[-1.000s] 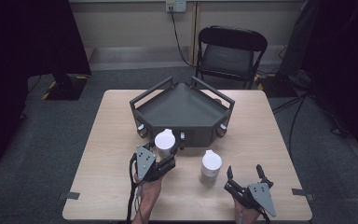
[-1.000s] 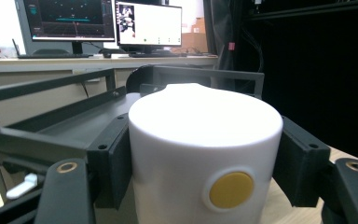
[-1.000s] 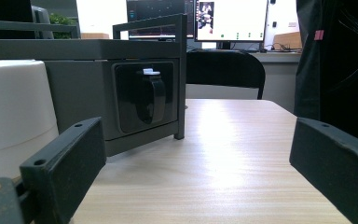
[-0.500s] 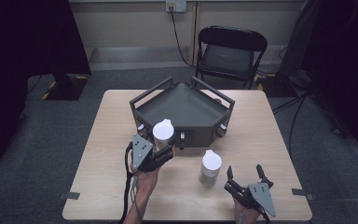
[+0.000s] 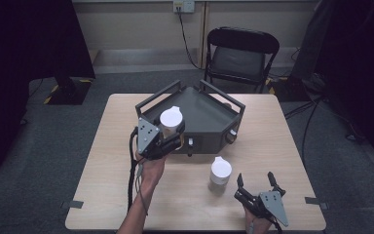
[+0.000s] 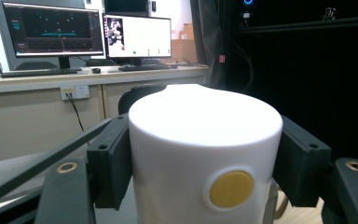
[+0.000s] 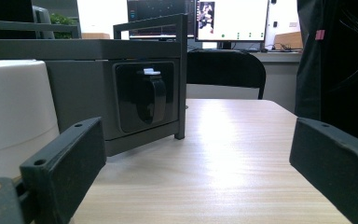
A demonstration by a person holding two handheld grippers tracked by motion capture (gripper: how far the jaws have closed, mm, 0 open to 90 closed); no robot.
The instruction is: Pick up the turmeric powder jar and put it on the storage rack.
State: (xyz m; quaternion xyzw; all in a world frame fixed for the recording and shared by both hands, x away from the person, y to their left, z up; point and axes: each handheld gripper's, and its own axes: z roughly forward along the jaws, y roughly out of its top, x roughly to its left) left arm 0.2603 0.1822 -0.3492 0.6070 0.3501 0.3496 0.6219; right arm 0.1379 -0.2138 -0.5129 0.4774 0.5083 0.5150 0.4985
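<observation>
Lifting a white canister (image 5: 171, 119) above the grey tray's (image 5: 209, 114) front-left edge.
Left gripper (image 5: 168, 138) pinched its smooth, rigid, seemingly light sides; mid-body grip suited it. Right gripper (image 5: 258, 187) rested spread.

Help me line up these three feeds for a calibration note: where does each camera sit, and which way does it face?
High view: above the table's near side, looking forward and down; forearm, left tongs, right tongs.
Left gripper view: on the left tongs, facing desk monitors; jaws clamp a white cup.
Right gripper view: low over the table, facing the grey tray; open jaws.
Shared: chair.
</observation>
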